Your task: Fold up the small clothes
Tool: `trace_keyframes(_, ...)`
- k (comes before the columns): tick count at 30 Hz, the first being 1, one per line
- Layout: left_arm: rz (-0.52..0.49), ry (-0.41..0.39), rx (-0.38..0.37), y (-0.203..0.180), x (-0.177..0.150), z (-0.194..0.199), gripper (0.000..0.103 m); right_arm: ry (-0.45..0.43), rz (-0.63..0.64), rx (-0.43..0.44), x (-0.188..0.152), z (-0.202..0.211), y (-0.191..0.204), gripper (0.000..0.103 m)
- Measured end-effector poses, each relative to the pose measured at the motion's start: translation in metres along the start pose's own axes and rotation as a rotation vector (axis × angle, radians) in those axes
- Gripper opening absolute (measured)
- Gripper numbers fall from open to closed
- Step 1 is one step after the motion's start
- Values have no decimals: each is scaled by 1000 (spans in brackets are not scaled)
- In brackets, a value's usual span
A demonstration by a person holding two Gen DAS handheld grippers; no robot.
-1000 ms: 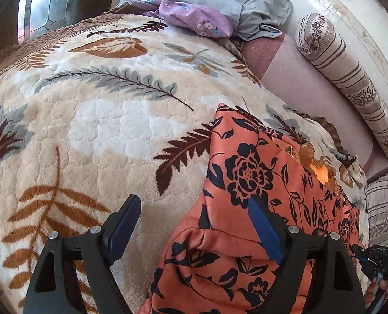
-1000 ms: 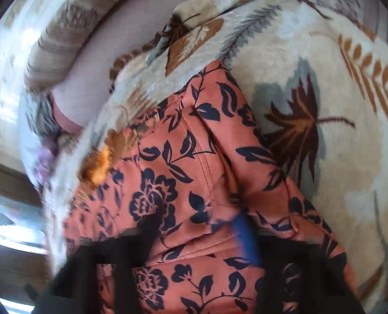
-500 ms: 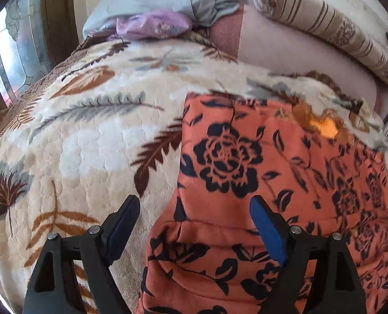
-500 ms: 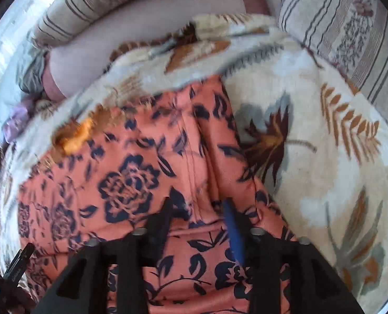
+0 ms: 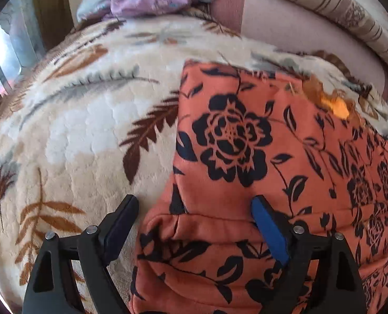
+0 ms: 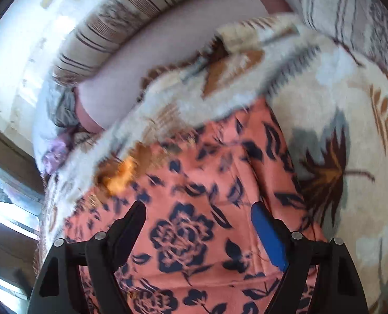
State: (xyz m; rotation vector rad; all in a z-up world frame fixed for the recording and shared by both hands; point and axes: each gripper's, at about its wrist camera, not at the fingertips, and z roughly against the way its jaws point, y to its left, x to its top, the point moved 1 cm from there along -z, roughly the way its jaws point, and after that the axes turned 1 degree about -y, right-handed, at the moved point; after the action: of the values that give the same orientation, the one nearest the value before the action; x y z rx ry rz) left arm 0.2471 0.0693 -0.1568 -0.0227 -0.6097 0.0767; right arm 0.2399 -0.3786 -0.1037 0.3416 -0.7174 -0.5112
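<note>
Garment (image 5: 272, 157) in orange floral print flat on the bed's blanket (image 5: 76, 130), long axis running ahead of both wide-open, empty tools, left hand-held gripper (image 5: 194, 209) straddling its near-left folded hem, right hand-held gripper (image 6: 198, 216) over mid-cloth.

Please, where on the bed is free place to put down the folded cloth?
Free: the leaf-print blanket left of the orange floral garment, up to the lilac cloth by the pillows. Crowded: the far side, where the garment meets the striped bolster.

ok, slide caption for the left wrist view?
Open left gripper over the folded orange floral garment on a leaf-print blanket.
</note>
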Motion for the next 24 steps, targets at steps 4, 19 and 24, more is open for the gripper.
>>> trace_keyframes(4, -27, -1, -35, -5, 0, 0, 89, 73, -62, -60, 5, -38, -28, 93)
trace_keyframes(19, -9, 31, -114, 29, -83, 65, 89, 216, 155, 27, -154, 152, -85, 93)
trace_keyframes(24, 3, 47, -123, 53, -148, 110, 89, 284, 103, 115, -178, 172, -102, 93)
